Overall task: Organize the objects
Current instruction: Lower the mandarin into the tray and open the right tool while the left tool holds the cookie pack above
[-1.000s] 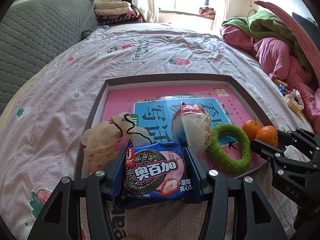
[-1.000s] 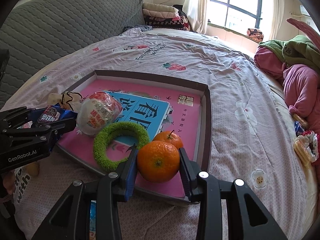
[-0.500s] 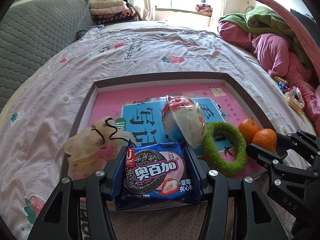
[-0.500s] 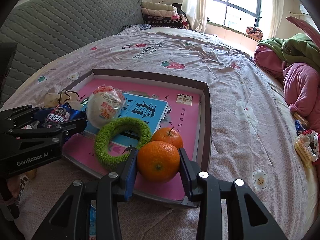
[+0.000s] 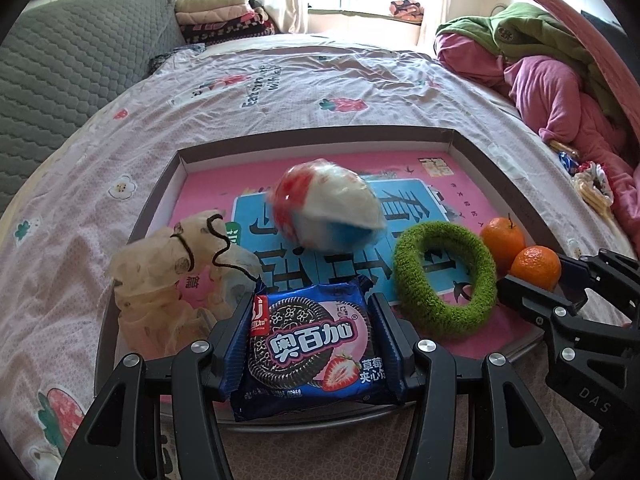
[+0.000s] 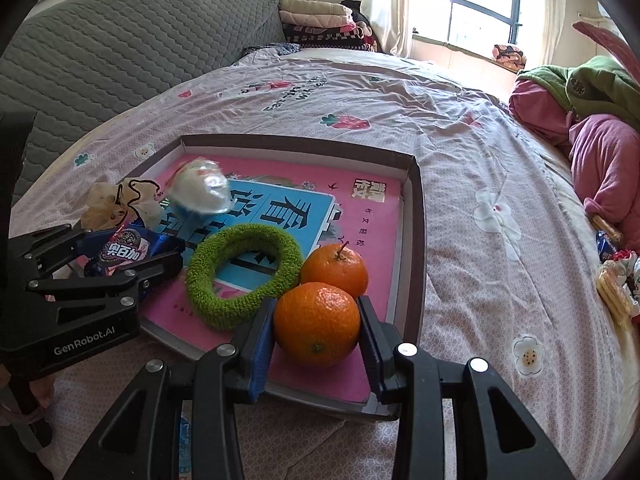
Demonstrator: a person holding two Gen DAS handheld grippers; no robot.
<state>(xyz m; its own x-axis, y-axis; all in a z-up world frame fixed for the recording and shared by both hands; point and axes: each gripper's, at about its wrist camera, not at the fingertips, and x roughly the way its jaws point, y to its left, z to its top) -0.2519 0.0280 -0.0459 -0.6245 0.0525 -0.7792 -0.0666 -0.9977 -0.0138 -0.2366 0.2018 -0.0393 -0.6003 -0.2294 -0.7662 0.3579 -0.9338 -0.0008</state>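
A shallow tray (image 5: 320,140) with a pink printed floor lies on the bed. My left gripper (image 5: 310,300) is shut on a blue cookie packet (image 5: 312,344) above the tray's near edge. A cream lace scrunchie (image 5: 160,276) sits just left of it. A round wrapped snack (image 5: 326,210), blurred, lies mid-tray. My right gripper (image 6: 316,312) is shut on a mandarin (image 6: 316,322) at the tray's near right corner. That fruit touches a second mandarin (image 6: 336,270) beside a green fuzzy ring (image 6: 200,276). In the right wrist view, the left gripper (image 6: 120,256) shows at the left.
Pink and green clothes (image 5: 560,80) are heaped at the bed's right side, with small snack packets (image 6: 612,280) lying on the cover below them. A grey quilted headboard (image 6: 120,48) and folded blankets (image 5: 224,16) stand at the back, near the window.
The left gripper has carried the cookie packet a little further in over the tray. The wrapped snack has rolled away towards the tray's middle and turned. The right gripper and mandarin stayed put.
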